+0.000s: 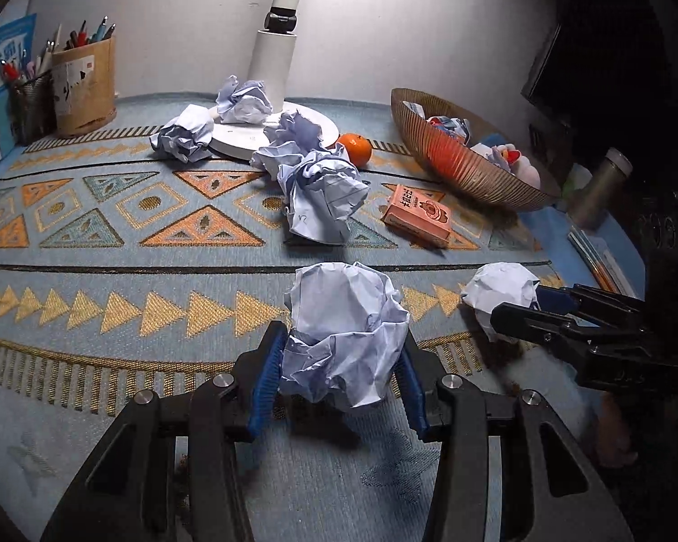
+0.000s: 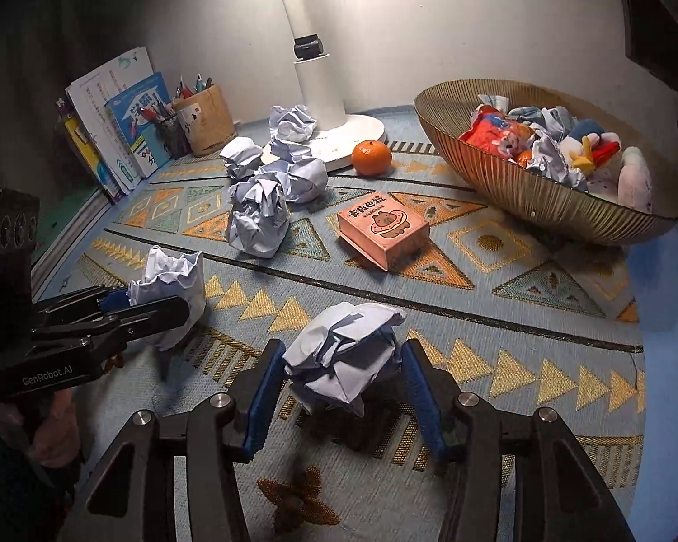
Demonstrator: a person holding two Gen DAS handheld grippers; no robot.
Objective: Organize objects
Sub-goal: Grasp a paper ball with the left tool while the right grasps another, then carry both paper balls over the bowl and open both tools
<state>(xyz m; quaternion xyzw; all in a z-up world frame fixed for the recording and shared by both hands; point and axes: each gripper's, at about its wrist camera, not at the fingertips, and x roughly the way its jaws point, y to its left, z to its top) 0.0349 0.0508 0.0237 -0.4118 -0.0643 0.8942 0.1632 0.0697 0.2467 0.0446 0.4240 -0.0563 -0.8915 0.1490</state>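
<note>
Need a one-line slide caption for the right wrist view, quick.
Right gripper holding a crumpled paper ball above the patterned cloth, ribbed bowl ahead.

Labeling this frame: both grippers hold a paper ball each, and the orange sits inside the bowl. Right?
One thing is off. The orange is not in the bowl; it sits on the patterned cloth beside the lamp base, clear in the right wrist view. The rest holds: the left gripper and right gripper each hold a paper ball.
</note>
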